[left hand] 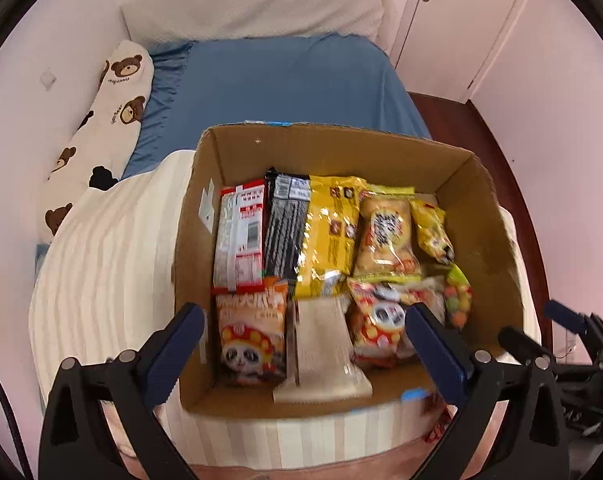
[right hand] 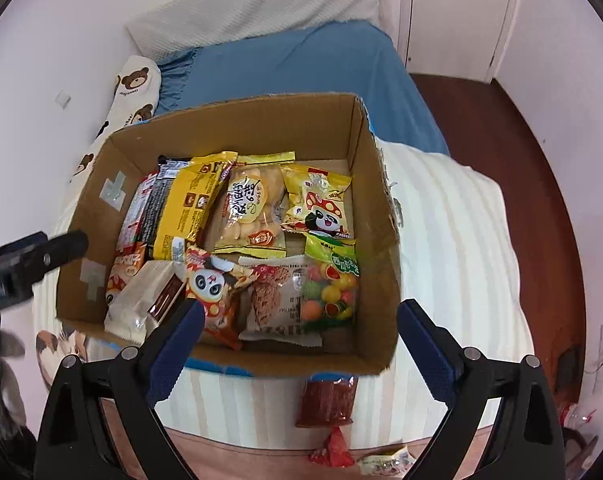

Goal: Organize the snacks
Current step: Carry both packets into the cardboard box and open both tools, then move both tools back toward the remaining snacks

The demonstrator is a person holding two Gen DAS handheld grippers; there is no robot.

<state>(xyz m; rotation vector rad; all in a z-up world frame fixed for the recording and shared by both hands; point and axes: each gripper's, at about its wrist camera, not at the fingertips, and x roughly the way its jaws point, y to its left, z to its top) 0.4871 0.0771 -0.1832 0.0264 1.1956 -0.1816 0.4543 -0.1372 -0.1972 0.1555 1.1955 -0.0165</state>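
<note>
1. snacks mostly sit packed in the cardboard box (right hand: 237, 120) on the bed (left hand: 285, 76), just ahead of both grippers.
2. left gripper (left hand: 305, 344) and right gripper (right hand: 301, 340) both stand wide apart, holding nothing.
3. judged left to do: a dark red packet (right hand: 325, 400) and small wrapped bits (right hand: 385, 462) lie outside the box, below the right gripper's reach line.
4. only the right wrist view shows those strays clearly; the left wrist view shows the red-and-white packet (left hand: 241, 232) face-on along the box's left wall.
</note>
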